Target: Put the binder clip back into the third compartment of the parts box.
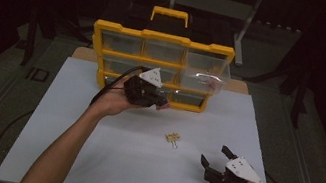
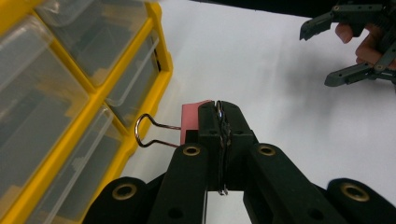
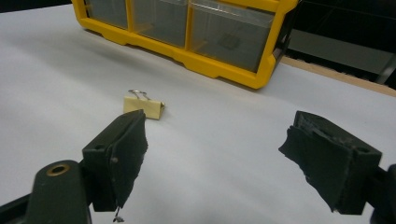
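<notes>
A person works at a white worktop [image 1: 88, 159] with a two-jaw gripper in each hand. At the far edge stands a yellow organiser [image 1: 159, 65] of clear drawers; its upper right drawer [image 1: 206, 74] is pulled out, with small pinkish items inside, too blurred to identify. The left gripper [image 1: 161, 102], held above the worktop just in front of the organiser, has its fingers [image 2: 208, 128] pressed together on a pink binder clip [image 2: 192, 122], pinching one wire handle while the other handle loops out toward the drawers. The right gripper [image 1: 215, 157] rests near the front right of the worktop with its fingers [image 3: 122, 154] spread wide and nothing between them. A yellow binder clip [image 1: 172, 138] lies on the worktop between the two grippers, ahead of the right one. The step in hand looks like carrying the pink clip to a drawer, probably the open one. The next move would call for lifting the clip over that drawer's front edge and spreading the fingers to drop it in.
</notes>
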`<action>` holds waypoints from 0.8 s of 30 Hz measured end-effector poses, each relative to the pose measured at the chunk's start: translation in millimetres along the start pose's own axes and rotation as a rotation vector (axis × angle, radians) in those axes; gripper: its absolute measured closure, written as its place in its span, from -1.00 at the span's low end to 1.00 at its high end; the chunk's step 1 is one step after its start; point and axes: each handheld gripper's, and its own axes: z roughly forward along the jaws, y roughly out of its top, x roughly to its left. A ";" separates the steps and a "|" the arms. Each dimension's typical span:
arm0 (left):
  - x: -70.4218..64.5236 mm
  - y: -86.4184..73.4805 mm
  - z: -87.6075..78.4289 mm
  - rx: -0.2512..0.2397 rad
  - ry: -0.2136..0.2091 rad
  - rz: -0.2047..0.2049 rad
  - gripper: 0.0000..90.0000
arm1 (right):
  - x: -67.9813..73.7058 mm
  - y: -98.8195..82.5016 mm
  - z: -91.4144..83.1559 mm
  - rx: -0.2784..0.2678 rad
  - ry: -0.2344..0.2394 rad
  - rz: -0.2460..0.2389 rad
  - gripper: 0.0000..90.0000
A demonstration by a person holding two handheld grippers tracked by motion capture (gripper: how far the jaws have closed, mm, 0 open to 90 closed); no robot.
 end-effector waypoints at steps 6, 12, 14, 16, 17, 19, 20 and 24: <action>1.6 5.4 -9.7 -0.013 0.019 0.004 0.99 | -0.2 0.2 -0.7 -0.003 -0.001 0.001 -0.59; 3.5 9.4 -16.8 -0.027 0.033 0.002 0.98 | -0.8 0.1 -0.9 -0.007 -0.002 0.005 -0.59; 4.0 11.1 -19.1 -0.026 0.037 0.007 0.99 | -0.9 0.2 -1.2 -0.010 -0.003 0.010 -0.59; 4.4 12.6 -21.2 -0.033 0.042 0.004 0.98 | -1.4 0.3 -1.5 -0.015 -0.001 0.015 -0.59; 4.7 13.3 -22.4 -0.038 0.043 0.003 0.98 | -1.8 0.4 -1.7 -0.018 -0.001 0.016 -0.59; 5.8 14.6 -24.8 -0.039 0.045 0.004 0.98 | -2.0 0.7 -2.4 -0.021 0.005 0.024 -0.59; 6.1 15.1 -25.7 -0.043 0.045 0.001 0.98 | -2.0 0.8 -2.5 -0.023 0.005 0.023 -0.59; 7.4 16.8 -29.3 -0.048 0.052 -0.001 0.98 | -1.3 1.8 -3.1 -0.029 0.006 0.023 -0.62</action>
